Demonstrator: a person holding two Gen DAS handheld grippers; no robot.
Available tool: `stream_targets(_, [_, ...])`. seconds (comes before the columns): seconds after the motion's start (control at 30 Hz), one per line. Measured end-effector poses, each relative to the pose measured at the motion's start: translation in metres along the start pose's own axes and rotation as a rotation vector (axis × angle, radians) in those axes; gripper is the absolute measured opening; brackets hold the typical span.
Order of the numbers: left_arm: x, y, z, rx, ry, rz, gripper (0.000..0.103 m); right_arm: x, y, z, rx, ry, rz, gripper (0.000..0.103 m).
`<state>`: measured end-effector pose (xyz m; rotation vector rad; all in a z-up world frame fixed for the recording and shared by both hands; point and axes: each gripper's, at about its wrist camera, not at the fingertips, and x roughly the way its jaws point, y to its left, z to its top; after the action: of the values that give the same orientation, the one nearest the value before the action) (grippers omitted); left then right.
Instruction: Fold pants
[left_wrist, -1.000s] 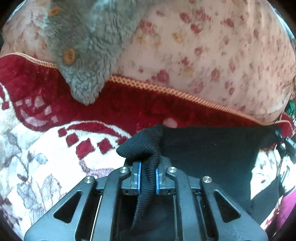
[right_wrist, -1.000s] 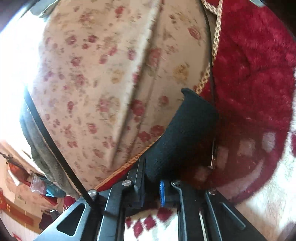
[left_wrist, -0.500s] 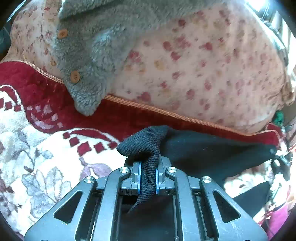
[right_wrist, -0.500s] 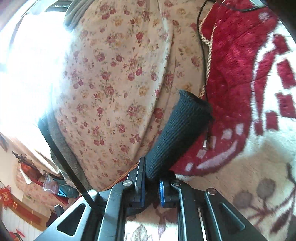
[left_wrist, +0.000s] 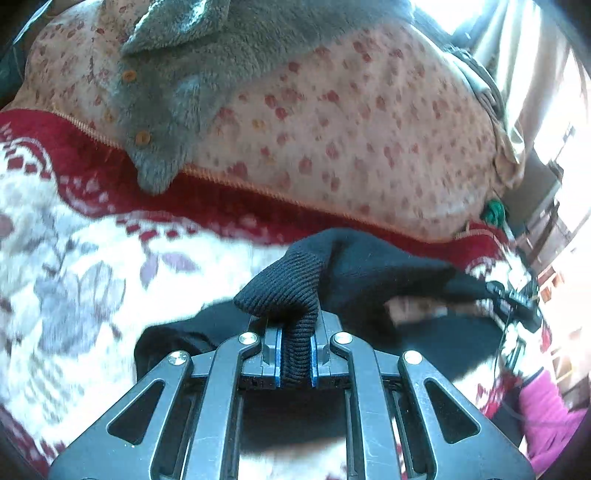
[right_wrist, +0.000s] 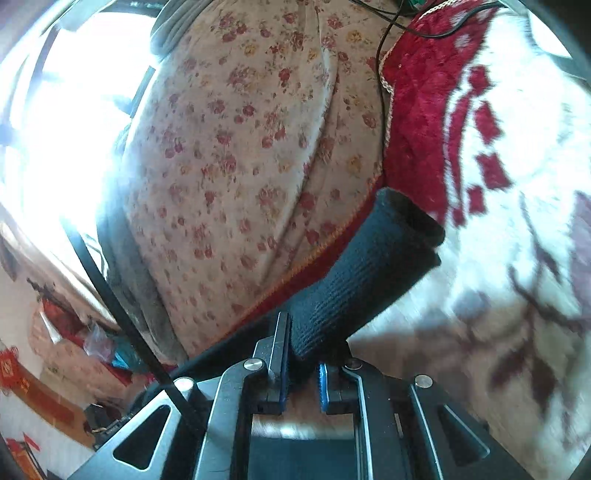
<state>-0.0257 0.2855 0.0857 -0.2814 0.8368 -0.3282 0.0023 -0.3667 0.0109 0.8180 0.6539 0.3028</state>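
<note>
The black pants (left_wrist: 384, 273) hang lifted over a red-and-white patterned blanket (left_wrist: 74, 266). My left gripper (left_wrist: 295, 354) is shut on a ribbed black cuff (left_wrist: 284, 295) that bunches up above its blue pads. From there the dark cloth stretches right to the other gripper (left_wrist: 517, 302), seen small at the frame's edge. In the right wrist view my right gripper (right_wrist: 301, 373) is shut on the second ribbed cuff (right_wrist: 369, 269), which sticks up and to the right like a tube. More black cloth (left_wrist: 184, 332) lies on the blanket below the left gripper.
A floral quilt (left_wrist: 351, 129) is heaped behind the blanket, with a grey fleece garment (left_wrist: 207, 66) with buttons draped over it. A black cable (right_wrist: 380, 74) runs along the quilt's edge. Bright window light fills the left of the right wrist view. Pink cloth (left_wrist: 546, 406) sits at the right.
Both grippers have pulled back and up with the cuffs still held. The red blanket border and quilt have receded, and a lower layer of black cloth has come into view under the left gripper.
</note>
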Motion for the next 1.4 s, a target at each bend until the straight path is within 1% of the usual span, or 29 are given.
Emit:
stream_targets(0.07, [-0.001,0.005,-0.019,-0.009,0.026,0.002,0.009,-0.009,-0.003,-0.01,-0.008,0.022,-0.027,0.014])
stream_targets(0.13, [0.001,0.011,-0.037,-0.019,0.051,0.025,0.009,-0.019,-0.01,-0.019,-0.005,0.04,-0.094,0.024])
stream_targets(0.17, [0.001,0.014,-0.043,-0.03,0.058,0.026,0.009,-0.025,-0.014,-0.021,0.003,0.042,-0.126,0.031])
stream_targets(0.2, [0.001,0.017,-0.049,-0.043,0.067,0.026,0.01,-0.032,-0.018,-0.022,0.016,0.038,-0.143,0.034])
stream_targets(0.23, [0.001,0.019,-0.054,-0.052,0.074,0.032,0.01,-0.041,-0.022,-0.023,0.041,0.025,-0.149,0.034])
stream_targets(0.3, [-0.002,0.019,-0.059,-0.057,0.073,0.041,0.011,-0.063,-0.026,-0.021,0.082,-0.025,-0.155,0.037])
stream_targets(0.37, [-0.007,0.015,-0.06,-0.044,0.061,0.062,0.013,-0.08,-0.021,-0.02,0.075,-0.06,-0.134,0.039])
stream_targets(0.4, [-0.01,0.011,-0.06,-0.024,0.052,0.073,0.013,-0.084,-0.015,-0.019,0.065,-0.057,-0.122,0.043])
stream_targets(0.47, [-0.013,0.002,-0.059,0.01,0.042,0.096,0.013,-0.084,-0.002,-0.019,0.051,-0.019,-0.076,0.048])
stream_targets(0.53, [-0.012,-0.006,-0.058,0.045,0.039,0.119,0.013,-0.074,0.011,-0.022,0.057,0.024,0.004,0.049])
stream_targets(0.6, [-0.011,-0.008,-0.058,0.057,0.039,0.131,0.013,-0.054,0.021,-0.022,0.083,0.071,0.067,0.05])
stream_targets(0.7, [-0.012,-0.008,-0.058,0.054,0.04,0.128,0.013,-0.017,0.03,-0.02,0.149,0.141,0.072,0.05])
stream_targets(0.73, [-0.012,-0.008,-0.059,0.048,0.042,0.125,0.013,-0.002,0.034,-0.018,0.16,0.163,0.085,0.05])
stream_targets(0.77, [-0.013,-0.007,-0.059,0.043,0.049,0.12,0.014,0.009,0.037,-0.016,0.162,0.183,0.082,0.05])
stream_targets(0.8, [-0.014,-0.006,-0.059,0.04,0.058,0.12,0.016,0.021,0.042,-0.014,0.151,0.205,0.057,0.05])
stream_targets(0.9, [-0.022,-0.006,-0.061,0.059,0.058,0.163,0.019,0.041,0.055,-0.009,0.087,0.255,0.0,0.05])
stream_targets(1.03, [-0.033,-0.017,-0.06,0.1,0.037,0.201,0.02,0.054,0.061,-0.011,0.079,0.309,-0.002,0.05])
stream_targets(1.07, [-0.035,-0.022,-0.059,0.117,0.027,0.209,0.022,0.055,0.061,-0.013,0.083,0.311,0.003,0.05])
stream_targets(1.13, [-0.037,-0.035,-0.055,0.151,0.015,0.215,0.04,0.057,0.059,-0.016,0.095,0.319,0.014,0.05])
stream_targets(1.17, [-0.038,-0.043,-0.053,0.171,0.012,0.212,0.043,0.058,0.057,-0.016,0.103,0.322,0.013,0.05])
stream_targets(1.23, [-0.04,-0.059,-0.049,0.222,-0.006,0.2,0.043,0.061,0.054,-0.016,0.122,0.334,0.008,0.051])
stream_targets(1.33, [-0.042,-0.064,-0.044,0.229,-0.003,0.192,0.043,0.068,0.053,-0.015,0.137,0.371,0.003,0.053])
stream_targets(1.4, [-0.043,-0.067,-0.04,0.226,-0.003,0.173,0.043,0.072,0.055,-0.013,0.118,0.392,-0.016,0.053])
